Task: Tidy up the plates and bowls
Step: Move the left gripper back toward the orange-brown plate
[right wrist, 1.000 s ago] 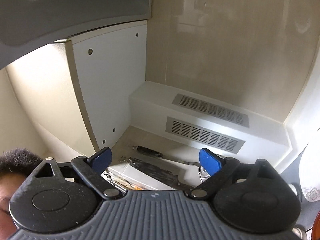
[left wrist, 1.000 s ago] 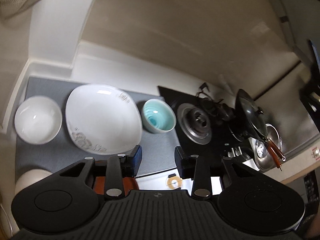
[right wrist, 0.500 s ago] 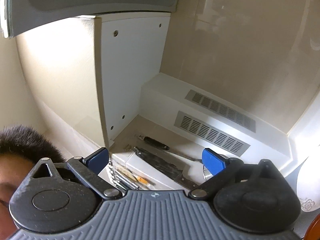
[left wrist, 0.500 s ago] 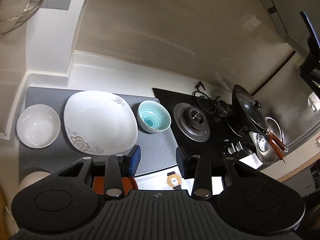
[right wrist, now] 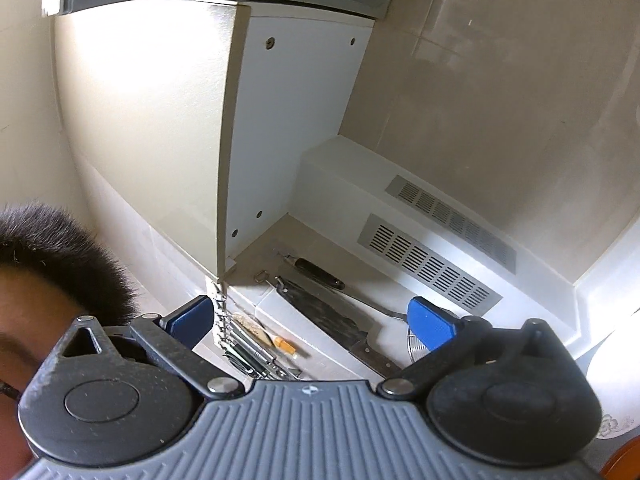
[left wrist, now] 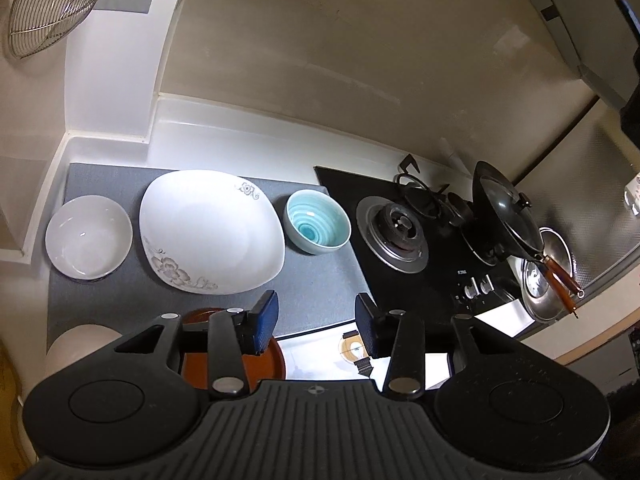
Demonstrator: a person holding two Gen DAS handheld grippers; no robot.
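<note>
Three dishes stand in a row on the grey mat (left wrist: 320,292): a plain white bowl (left wrist: 88,236), a large white flowered plate (left wrist: 208,232) and a teal striped bowl (left wrist: 317,220). My left gripper (left wrist: 316,320) hovers above the mat's front edge, well short of them. Its jaws are opening and nothing is between them. A reddish-brown plate (left wrist: 236,360) lies partly hidden under its left finger, beside a cream round dish (left wrist: 80,344). My right gripper (right wrist: 310,320) is open and empty, raised toward the corner. The flowered plate's rim (right wrist: 616,380) shows at the right edge there.
A black gas stove (left wrist: 420,248) adjoins the mat, with a lidded wok (left wrist: 504,216) and a steel lid (left wrist: 548,280). A wire strainer (left wrist: 48,8) hangs top left. The right wrist view shows a cleaver (right wrist: 332,320), a cabinet panel (right wrist: 296,128) and a person's head (right wrist: 52,264).
The left gripper drew back from the dishes, which now look smaller, and its jaws widened slightly. The right gripper rose and rolled, so more of the cabinet and knives shows.
</note>
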